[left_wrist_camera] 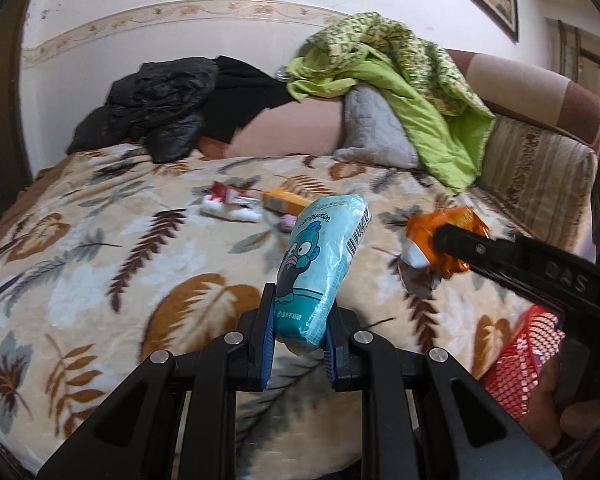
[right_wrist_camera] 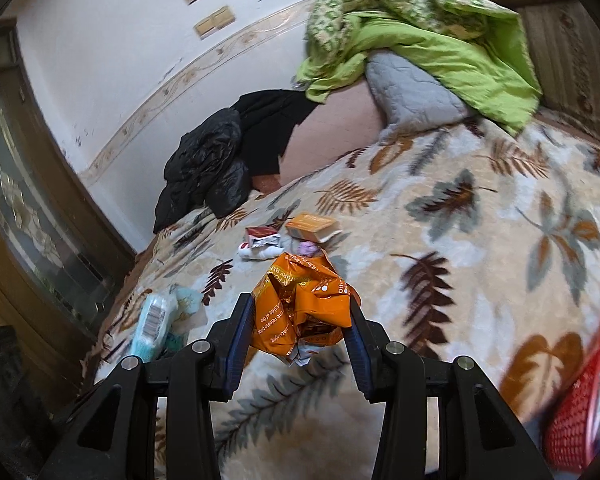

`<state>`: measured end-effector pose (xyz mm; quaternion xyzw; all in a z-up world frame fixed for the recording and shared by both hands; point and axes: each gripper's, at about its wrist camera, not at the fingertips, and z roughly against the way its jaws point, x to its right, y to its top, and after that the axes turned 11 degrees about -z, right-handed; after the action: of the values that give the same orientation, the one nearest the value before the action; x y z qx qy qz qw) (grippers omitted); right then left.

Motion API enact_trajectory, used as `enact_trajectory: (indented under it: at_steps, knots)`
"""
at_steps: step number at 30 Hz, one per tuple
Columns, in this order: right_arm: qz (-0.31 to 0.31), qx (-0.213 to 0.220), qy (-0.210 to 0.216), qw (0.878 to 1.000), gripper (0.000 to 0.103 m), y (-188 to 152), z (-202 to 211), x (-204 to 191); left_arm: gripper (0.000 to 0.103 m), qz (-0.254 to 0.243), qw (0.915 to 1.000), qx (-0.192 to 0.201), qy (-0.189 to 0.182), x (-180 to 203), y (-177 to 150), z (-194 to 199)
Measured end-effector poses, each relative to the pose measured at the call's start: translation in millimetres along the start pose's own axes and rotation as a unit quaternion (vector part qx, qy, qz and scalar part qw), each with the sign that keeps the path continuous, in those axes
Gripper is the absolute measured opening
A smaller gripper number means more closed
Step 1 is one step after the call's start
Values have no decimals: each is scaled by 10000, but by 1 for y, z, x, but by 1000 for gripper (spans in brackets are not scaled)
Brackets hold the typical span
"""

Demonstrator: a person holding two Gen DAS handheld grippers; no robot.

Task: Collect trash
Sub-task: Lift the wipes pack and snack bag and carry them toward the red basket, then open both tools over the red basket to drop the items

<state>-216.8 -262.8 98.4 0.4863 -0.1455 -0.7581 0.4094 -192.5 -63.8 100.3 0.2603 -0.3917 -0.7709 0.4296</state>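
My left gripper point(left_wrist_camera: 300, 320) is shut on a light blue tissue pack point(left_wrist_camera: 324, 264) with a cartoon face, held above the leaf-patterned blanket point(left_wrist_camera: 99, 264). My right gripper point(right_wrist_camera: 300, 320) is shut on a crumpled orange snack wrapper point(right_wrist_camera: 304, 304); it also shows in the left wrist view point(left_wrist_camera: 440, 240), right of the pack. The tissue pack shows in the right wrist view point(right_wrist_camera: 151, 320) at lower left. More trash lies farther on the bed: a red-white wrapper point(left_wrist_camera: 227, 200), an orange box point(left_wrist_camera: 285, 199) and a small purple piece point(left_wrist_camera: 287, 222).
A red mesh basket point(left_wrist_camera: 520, 360) sits at the near right, also in the right wrist view point(right_wrist_camera: 576, 400). A black jacket point(left_wrist_camera: 155, 108), green quilt point(left_wrist_camera: 412, 92) and grey pillow point(left_wrist_camera: 372, 128) lie at the bed's far end. A dark door point(right_wrist_camera: 27, 216) stands left.
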Motion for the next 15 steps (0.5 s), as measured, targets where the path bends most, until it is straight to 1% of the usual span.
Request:
enact_trajectory:
  at_steps: [4,6,8,12,15]
  knots:
    - [-156,172,-181,9996,47,8,34,29,19,-155,9990,69,-408,28,11,-4]
    - [-322,330,-340,9984,48,15,58,52,19,-322,9965,45,-765,52,17,-8]
    - [-476,482,-501,9964,48,20,82,73,19,-505,9933,45,-1041,73,21,-9]
    - [-771,845,-1011,9883,48,26,140,126,19,-1005,9794,25,-1748,132,33,-9]
    - [-1030,980,-1312,9811,49,26,171,159,19,-1320,9619,-111,-2390,178,40,-12]
